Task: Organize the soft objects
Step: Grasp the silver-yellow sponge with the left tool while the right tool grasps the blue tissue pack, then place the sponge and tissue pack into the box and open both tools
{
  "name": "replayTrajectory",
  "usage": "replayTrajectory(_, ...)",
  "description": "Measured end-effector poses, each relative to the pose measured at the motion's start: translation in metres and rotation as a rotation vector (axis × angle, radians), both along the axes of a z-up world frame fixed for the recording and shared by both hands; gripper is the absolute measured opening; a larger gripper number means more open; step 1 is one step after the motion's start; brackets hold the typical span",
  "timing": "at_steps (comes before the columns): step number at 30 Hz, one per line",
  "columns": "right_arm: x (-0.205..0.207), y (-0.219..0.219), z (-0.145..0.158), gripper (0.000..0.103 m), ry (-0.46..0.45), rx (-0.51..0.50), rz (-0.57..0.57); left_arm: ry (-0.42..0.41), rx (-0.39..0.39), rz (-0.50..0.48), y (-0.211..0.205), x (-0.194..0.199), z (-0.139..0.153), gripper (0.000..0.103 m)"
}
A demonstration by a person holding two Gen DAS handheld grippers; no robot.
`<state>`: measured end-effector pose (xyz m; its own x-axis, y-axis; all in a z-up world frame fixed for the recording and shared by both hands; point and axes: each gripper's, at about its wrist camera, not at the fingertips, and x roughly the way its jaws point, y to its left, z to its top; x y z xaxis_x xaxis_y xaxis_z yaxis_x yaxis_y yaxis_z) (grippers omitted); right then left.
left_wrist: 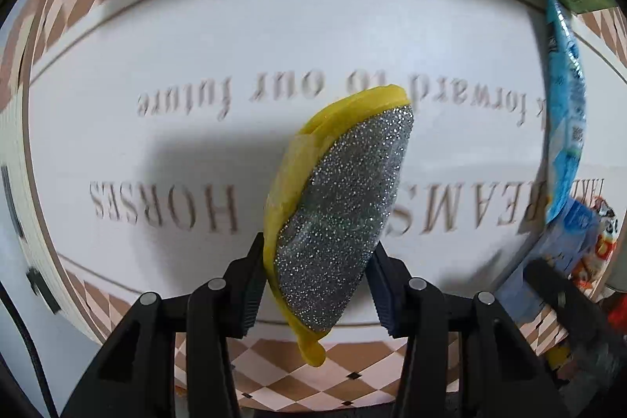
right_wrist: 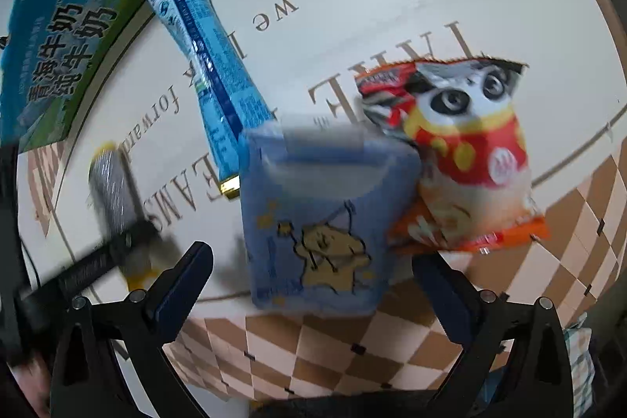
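Observation:
My left gripper [left_wrist: 315, 285] is shut on a yellow sponge with a glittery silver scouring face [left_wrist: 341, 214], held above the white printed tablecloth [left_wrist: 196, 38]. The same sponge [right_wrist: 111, 179] and the left gripper show blurred at the left of the right wrist view. My right gripper [right_wrist: 313, 285] is open, its fingers either side of a blue tissue pack with a cartoon dog [right_wrist: 317, 222] lying on the table. A red and orange snack bag with a panda face [right_wrist: 462, 151] lies against the pack's right side.
A long blue wrapped packet [right_wrist: 207, 73] lies left of the tissue pack; it also shows in the left wrist view [left_wrist: 568, 120]. A green and blue milk carton box [right_wrist: 78, 26] stands at the far left. The tablecloth has a brown checked border [right_wrist: 352, 351].

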<state>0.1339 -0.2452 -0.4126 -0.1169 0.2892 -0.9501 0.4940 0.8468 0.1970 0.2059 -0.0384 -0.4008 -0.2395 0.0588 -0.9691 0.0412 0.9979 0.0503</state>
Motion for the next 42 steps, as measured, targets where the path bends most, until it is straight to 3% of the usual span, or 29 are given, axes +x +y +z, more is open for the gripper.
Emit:
replayTrajectory(5,0.003,0.022,-0.003,0.065,0.037,-0.083,0.091,-0.007,-0.007,0.023,0.007,-0.025,0.000,0.044)
replayTrajectory(9,-0.013,0.040,0.000,0.052,0.047,-0.082,0.146,-0.002,-0.026,0.040,0.017,-0.040,0.001,0.043)
replayTrajectory(15,-0.036,0.063,0.018,0.045,0.033,-0.060,0.213,-0.039,-0.085,0.032,0.023,-0.065,0.025,0.043)
replayTrajectory(22,-0.036,0.084,0.075,0.043,-0.081,-0.025,0.278,-0.141,-0.164,0.023,0.022,-0.049,0.092,0.043)
replayTrajectory(24,-0.018,0.084,0.099,0.043,-0.130,-0.007,0.297,-0.174,-0.190,0.017,0.025,-0.037,0.116,0.043)
replayTrajectory(28,0.043,0.077,0.162,0.043,-0.252,0.029,0.339,-0.230,-0.241,0.004,0.023,0.029,0.169,0.043)
replayTrajectory(32,0.113,0.076,0.208,0.043,-0.359,0.020,0.389,-0.269,-0.240,0.015,0.027,0.094,0.187,0.043)
replayTrajectory(36,0.181,0.079,0.215,0.043,-0.388,-0.013,0.426,-0.215,-0.242,0.045,0.033,0.159,0.172,0.043)
replayTrajectory(42,0.263,0.097,0.168,0.043,-0.307,-0.032,0.488,-0.010,-0.279,0.083,0.030,0.228,0.106,0.043)
